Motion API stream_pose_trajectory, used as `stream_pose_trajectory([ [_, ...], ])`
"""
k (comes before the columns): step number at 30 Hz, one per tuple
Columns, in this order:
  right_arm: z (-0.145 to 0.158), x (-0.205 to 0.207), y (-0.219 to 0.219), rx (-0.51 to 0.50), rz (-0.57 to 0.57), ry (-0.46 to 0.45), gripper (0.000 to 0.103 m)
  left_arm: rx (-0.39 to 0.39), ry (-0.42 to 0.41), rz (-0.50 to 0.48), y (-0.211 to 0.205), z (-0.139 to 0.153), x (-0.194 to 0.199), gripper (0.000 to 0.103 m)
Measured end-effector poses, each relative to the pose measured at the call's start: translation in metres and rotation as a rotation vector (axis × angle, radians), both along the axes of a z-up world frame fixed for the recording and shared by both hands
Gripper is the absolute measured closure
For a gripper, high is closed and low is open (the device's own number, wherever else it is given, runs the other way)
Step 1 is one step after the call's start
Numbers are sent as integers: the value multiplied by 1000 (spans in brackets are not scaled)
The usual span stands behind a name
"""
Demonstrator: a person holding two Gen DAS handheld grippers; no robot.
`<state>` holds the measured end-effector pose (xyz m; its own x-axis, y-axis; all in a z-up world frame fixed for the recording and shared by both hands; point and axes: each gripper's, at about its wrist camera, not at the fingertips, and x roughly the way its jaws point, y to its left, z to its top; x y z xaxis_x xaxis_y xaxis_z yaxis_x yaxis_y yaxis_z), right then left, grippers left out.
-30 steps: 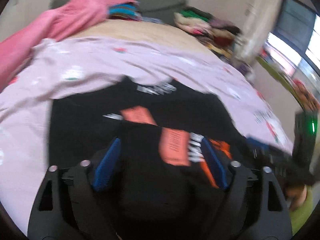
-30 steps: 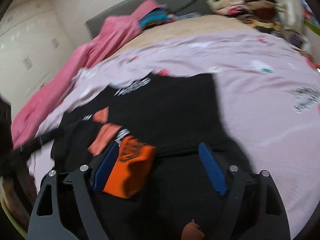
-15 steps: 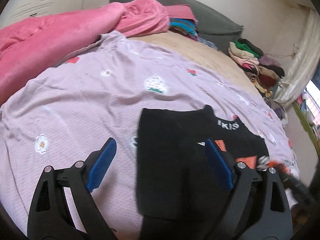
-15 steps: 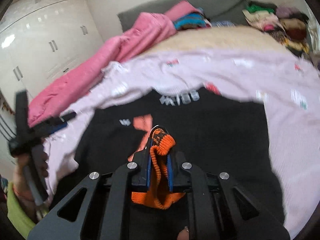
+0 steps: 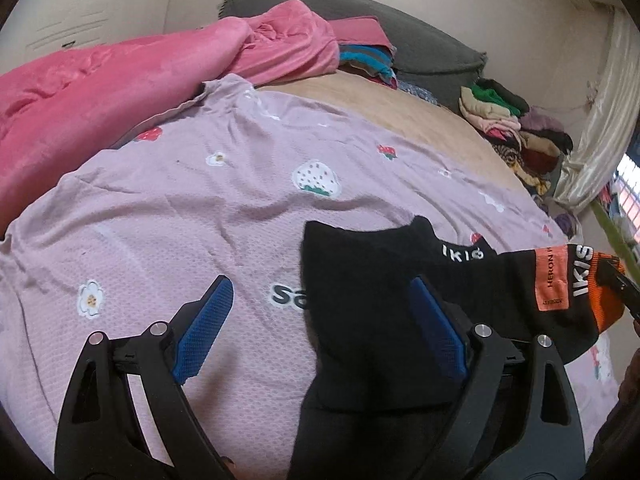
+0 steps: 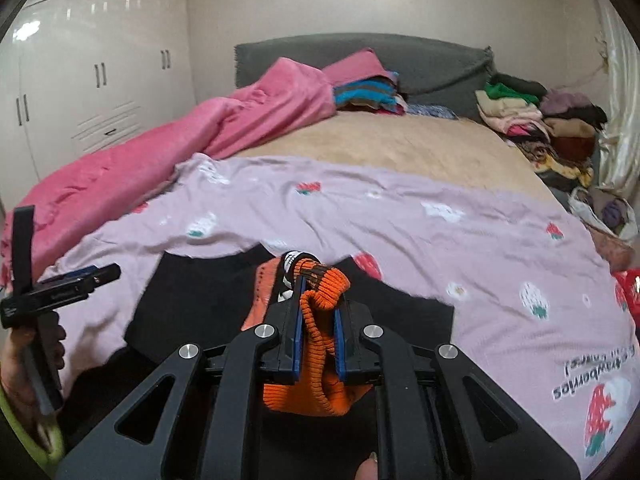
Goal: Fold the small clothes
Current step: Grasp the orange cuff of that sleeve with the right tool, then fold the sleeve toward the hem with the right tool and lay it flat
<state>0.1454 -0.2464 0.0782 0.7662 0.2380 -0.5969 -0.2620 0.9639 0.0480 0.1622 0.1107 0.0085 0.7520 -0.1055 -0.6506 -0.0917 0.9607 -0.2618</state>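
Fold just begun: black garment [image 5: 372,320] lies mostly flat, lower centre of the bed [image 6: 400,148].
Right gripper [image 6: 318,316] pinches its orange cuff [image 6: 320,296]; left gripper [image 5: 320,332] wide, empty.

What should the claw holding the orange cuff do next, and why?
Probably carry the orange cuff across over the black top to fold the sleeve in. The right gripper is shut on that cuff and the sleeve hangs stretched above the lilac sheet. The left gripper is open, holding nothing, over the top's edge.
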Motion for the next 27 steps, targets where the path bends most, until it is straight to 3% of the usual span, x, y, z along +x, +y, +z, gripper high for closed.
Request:
stream_pose_trajectory([
  [10, -41, -2, -18, -41, -97, 51, 92, 54, 13, -114, -47, -13, 7, 20],
  [22, -57, 0, -27, -45, -136, 87, 91, 84, 42, -166, -64, -24, 12, 21],
  [27, -58, -2, -27, -61, -159, 76, 82, 90, 50, -185, -68, -26, 11, 26],
])
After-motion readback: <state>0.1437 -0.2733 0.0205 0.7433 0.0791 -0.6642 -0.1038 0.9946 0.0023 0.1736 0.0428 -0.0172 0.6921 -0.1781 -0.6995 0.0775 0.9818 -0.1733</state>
